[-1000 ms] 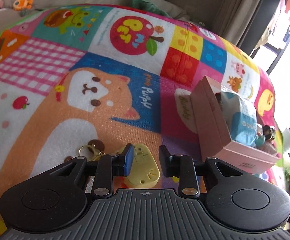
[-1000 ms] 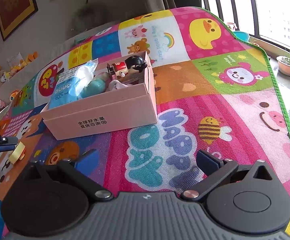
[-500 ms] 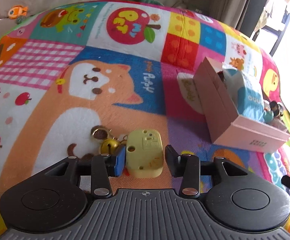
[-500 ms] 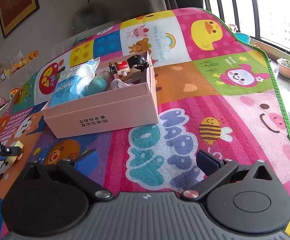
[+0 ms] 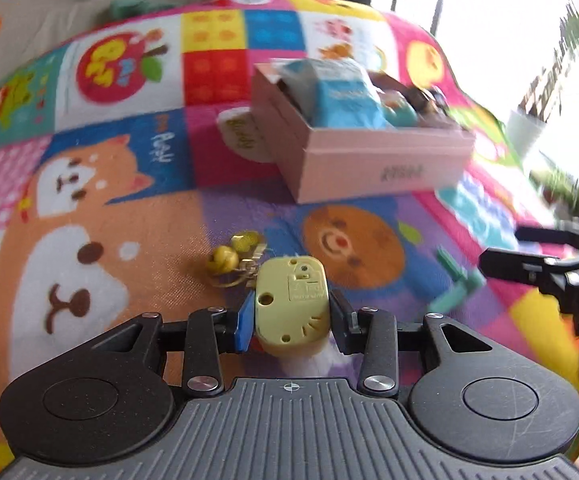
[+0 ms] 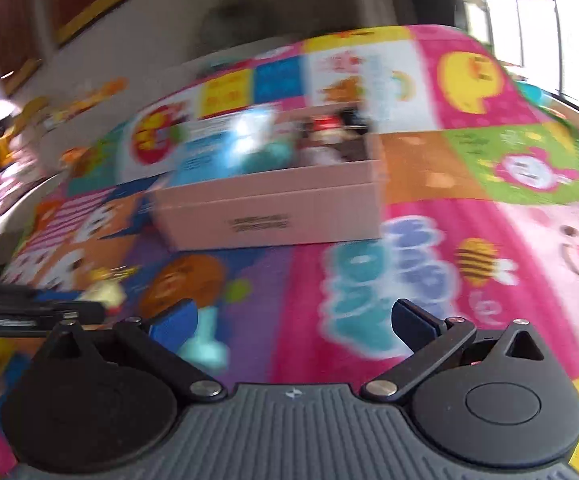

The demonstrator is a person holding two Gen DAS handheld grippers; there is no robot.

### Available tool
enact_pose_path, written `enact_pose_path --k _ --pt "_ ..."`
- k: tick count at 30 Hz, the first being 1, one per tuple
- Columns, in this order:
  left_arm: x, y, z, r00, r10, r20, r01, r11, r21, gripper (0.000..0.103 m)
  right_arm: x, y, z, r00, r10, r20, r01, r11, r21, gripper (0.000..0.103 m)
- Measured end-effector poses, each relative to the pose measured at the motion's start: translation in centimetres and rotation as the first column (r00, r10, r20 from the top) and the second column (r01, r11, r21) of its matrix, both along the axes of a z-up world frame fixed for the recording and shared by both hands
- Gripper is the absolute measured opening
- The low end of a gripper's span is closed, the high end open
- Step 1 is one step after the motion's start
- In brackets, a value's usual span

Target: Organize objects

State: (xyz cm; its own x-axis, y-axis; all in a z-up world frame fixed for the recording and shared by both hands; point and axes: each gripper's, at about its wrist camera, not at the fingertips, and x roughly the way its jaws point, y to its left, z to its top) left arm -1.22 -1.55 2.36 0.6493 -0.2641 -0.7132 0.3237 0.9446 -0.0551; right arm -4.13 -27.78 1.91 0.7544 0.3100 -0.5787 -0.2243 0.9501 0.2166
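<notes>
My left gripper is shut on a yellow keychain toy with a gold bell dangling from it, held a little above the colourful play mat. A pink cardboard box stands ahead to the right, holding a blue tissue pack and small figurines. A teal plastic piece lies on the mat to the right. My right gripper is open and empty, low over the mat, with the teal piece by its left finger. The box also shows in the right wrist view.
My right gripper's fingers show at the right edge of the left wrist view. My left gripper with the yellow toy shows at the left of the right wrist view. A sofa with toys and windows lie beyond the mat.
My left gripper has closed on the yellow toy, lifted it and swung right toward the box. My right gripper has moved left toward the teal piece. Both views are motion-blurred.
</notes>
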Motion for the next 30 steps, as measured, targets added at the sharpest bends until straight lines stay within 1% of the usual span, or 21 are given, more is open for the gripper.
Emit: enact_pose_path --k 1,3,5,6,7,9,11,12,13,17,23,25,27,30 --pt "-0.2 -0.2 0.0 1.000 -0.005 0.006 0.005 1.000 0.017 0.043 -0.6 1.2 0.2 0.998 0.054 0.015 -0.054 0.998 -0.026 0.103" --pt "-0.4 -0.1 -0.1 1.000 -0.003 0.005 0.003 1.000 0.017 0.043 -1.5 3.6 0.4 0.988 0.147 0.036 -0.143 0.985 -0.098 0.103" --pt "-0.3 0.1 -0.2 1.000 0.005 -0.003 -0.005 1.000 0.000 0.043 -1.9 5.6 0.3 0.979 0.202 0.032 -0.196 0.970 -0.143 0.098" --pt "-0.4 0.2 -0.2 1.000 0.009 -0.003 -0.009 1.000 -0.007 0.043 -1.9 6.4 0.1 0.975 0.221 0.020 -0.215 0.964 -0.154 0.094" --pt "-0.4 0.3 -0.2 1.000 0.012 -0.002 -0.012 1.000 -0.011 0.043 -1.7 7.0 0.0 0.973 0.230 0.006 -0.226 0.960 -0.165 0.091" --pt "-0.4 0.4 -0.2 1.000 0.016 -0.002 -0.016 1.000 -0.017 0.043 -1.5 7.9 -0.3 0.974 0.227 -0.010 -0.225 0.956 -0.188 0.088" --pt "-0.4 0.5 -0.2 1.000 0.018 -0.001 -0.018 1.000 -0.020 0.043 -1.2 8.1 -0.6 0.976 0.217 -0.023 -0.217 0.955 -0.201 0.082" --pt "-0.4 0.5 -0.3 1.000 0.019 -0.001 -0.019 1.000 -0.021 0.043 -1.0 7.9 -0.7 0.977 0.211 -0.036 -0.214 0.957 -0.197 0.074" --pt "-0.5 0.4 -0.3 1.000 0.020 -0.001 -0.020 1.000 -0.020 0.043 -0.9 7.8 -0.8 0.978 0.205 -0.050 -0.211 0.958 -0.195 0.071" --pt "-0.6 0.3 -0.3 1.000 0.031 0.001 -0.031 0.999 -0.015 0.043 -1.6 6.7 -0.2 0.982 0.183 -0.043 -0.188 0.966 -0.179 0.070" --pt "-1.3 0.0 -0.4 0.999 0.036 0.009 -0.036 0.999 0.003 0.043 -3.6 4.5 2.3 0.989 0.148 0.022 -0.143 0.977 -0.159 0.070" --pt "-1.8 -0.3 -0.2 1.000 -0.003 0.006 0.003 1.000 0.013 0.043 -4.0 3.4 3.5 0.991 0.120 0.057 -0.111 0.984 -0.142 0.070" --pt "-2.5 -0.8 0.1 0.998 -0.068 -0.005 0.068 0.998 0.015 0.043 -4.3 2.0 4.7 0.992 0.089 0.094 -0.078 0.990 -0.113 0.070" --pt "-2.7 -1.3 1.1 0.991 -0.128 -0.030 0.127 0.991 -0.045 0.043 -4.6 -0.1 6.2 0.988 0.037 0.151 -0.027 0.997 -0.066 0.070"
